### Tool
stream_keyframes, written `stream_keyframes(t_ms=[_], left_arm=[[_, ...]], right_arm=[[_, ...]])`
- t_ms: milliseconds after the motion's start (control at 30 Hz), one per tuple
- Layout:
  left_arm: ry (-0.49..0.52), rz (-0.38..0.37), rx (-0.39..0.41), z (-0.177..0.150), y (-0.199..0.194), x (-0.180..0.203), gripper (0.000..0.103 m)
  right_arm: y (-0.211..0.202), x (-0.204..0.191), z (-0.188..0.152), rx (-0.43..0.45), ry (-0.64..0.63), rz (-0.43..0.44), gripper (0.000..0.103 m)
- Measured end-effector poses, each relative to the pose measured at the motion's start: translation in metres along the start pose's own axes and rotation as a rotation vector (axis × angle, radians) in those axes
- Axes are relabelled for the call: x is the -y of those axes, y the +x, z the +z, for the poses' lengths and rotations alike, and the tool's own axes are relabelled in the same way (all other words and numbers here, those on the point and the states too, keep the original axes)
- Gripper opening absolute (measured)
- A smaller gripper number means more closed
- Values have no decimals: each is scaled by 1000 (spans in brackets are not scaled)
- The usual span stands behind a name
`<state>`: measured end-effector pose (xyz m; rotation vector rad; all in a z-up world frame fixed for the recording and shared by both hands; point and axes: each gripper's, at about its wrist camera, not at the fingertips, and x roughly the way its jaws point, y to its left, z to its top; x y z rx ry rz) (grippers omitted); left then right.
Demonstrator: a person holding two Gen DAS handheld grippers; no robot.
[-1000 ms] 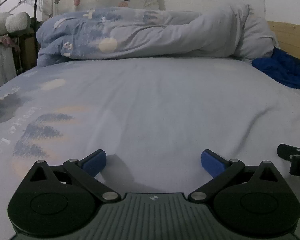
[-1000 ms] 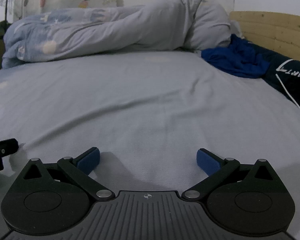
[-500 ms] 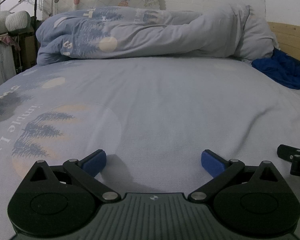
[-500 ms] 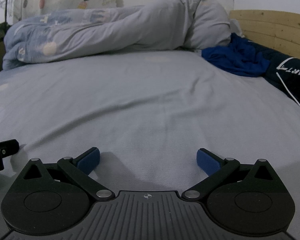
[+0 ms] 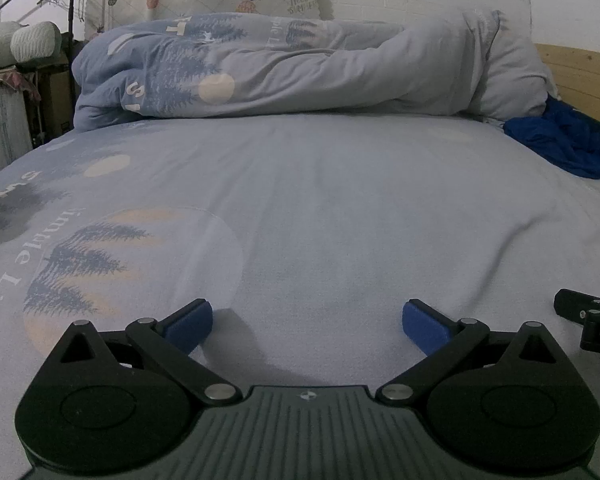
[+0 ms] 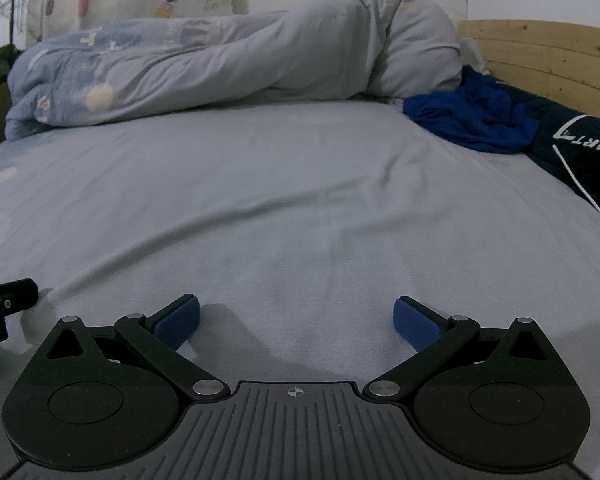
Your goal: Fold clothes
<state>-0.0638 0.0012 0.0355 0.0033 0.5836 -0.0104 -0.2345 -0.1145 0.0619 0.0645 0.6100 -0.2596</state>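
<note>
- Covering most of both views, the bed sheet point(image 5: 340, 208) is bare; its printed tree-and-moon patch shows at 8 o'clock in the left wrist view only.
- Rolled duvet point(image 6: 204, 68) lies across the far end, long axis running 9 to 3 o'clock.
- Dark garment with white lettering point(image 6: 580, 148) shows only in the right wrist view, at 3 o'clock.
- Crumpled blue garment point(image 6: 476, 120) sits at 2 o'clock, touching the dark one; its heading is unclear.
- Left gripper point(image 5: 307, 322) and right gripper point(image 6: 296, 320) rest low on the sheet, jaws spread wide, empty.
</note>
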Motion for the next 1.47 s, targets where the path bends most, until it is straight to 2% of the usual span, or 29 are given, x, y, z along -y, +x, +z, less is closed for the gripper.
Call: stream_keyframes(t_ms=[1467], left_arm=[[-2,-6,-3,1,0,-4,103]], right_arm=[[0,0,0,0,0,0,103]])
